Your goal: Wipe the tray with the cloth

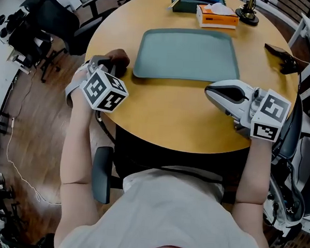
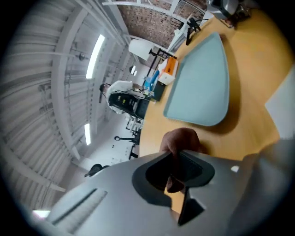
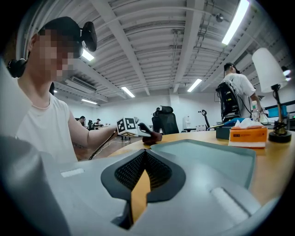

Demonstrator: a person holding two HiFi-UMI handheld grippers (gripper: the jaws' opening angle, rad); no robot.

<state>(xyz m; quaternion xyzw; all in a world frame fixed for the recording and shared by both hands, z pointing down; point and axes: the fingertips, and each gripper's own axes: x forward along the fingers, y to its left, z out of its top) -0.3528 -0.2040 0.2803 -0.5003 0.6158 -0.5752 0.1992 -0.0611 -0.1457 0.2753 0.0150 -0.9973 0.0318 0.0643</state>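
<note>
Head view looks down on a round wooden table point(image 1: 165, 121). The blue-green tray point(image 1: 187, 55) lies flat in the middle, and its whole floor shows. At the far edge an orange tissue box point(image 1: 217, 18) has a white tissue point(image 1: 219, 7) poking out. A dark box point(image 1: 190, 3) just left of it is cut off by the top of the picture, so what it holds is hard to tell. The left gripper point(image 1: 116, 68) is just by the tray's near left corner. Its jaws squeeze a brown cloth point(image 1: 118, 57). They hide most of the cloth, and only a bunched lump sticks out. The right gripper point(image 1: 208, 91) is low over the table by the tray's near right corner, jaws pressed together on nothing.
</note>
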